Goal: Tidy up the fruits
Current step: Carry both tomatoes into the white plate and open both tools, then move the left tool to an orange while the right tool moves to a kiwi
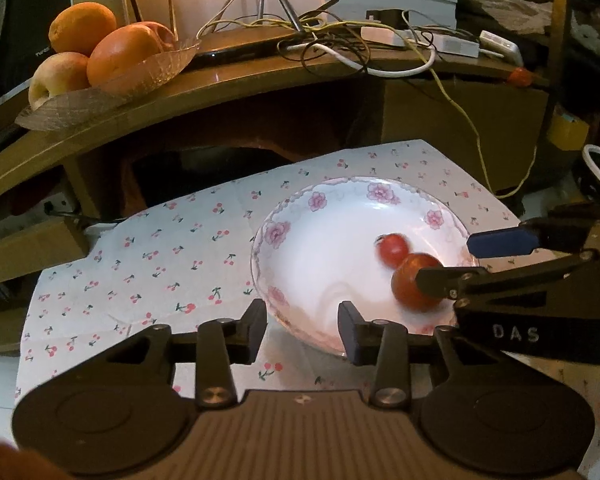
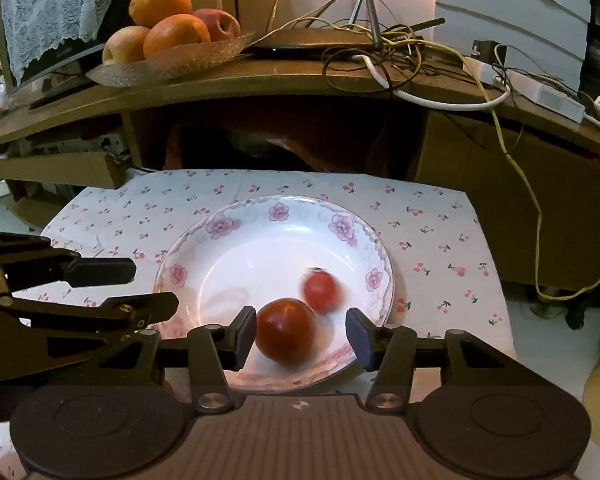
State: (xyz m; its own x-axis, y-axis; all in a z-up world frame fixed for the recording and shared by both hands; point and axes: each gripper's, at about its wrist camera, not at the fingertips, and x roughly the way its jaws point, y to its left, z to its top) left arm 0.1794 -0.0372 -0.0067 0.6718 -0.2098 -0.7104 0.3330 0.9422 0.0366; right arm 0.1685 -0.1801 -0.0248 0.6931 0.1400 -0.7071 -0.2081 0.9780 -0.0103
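Right tool [image 2: 300, 334]: jaws apart, bracketing the large tomato [image 2: 286, 335] without gripping it. Small tomato [image 2: 321, 292] lies just beyond, blurred. Both sit in the floral plate [image 2: 260, 216]. Left tool [image 1: 302, 328]: jaws apart, empty, over the near plate rim.

Glossy ceramic plate [image 2: 260, 248], shiny tomatoes [image 2: 286, 334], textured glass dish [image 2: 188, 62]

My left gripper [image 1: 302, 330] and right gripper [image 2: 301, 334] are matte black, with blue-padded fingers, silver screws, ribbed bases, and white "DAS" lettering.
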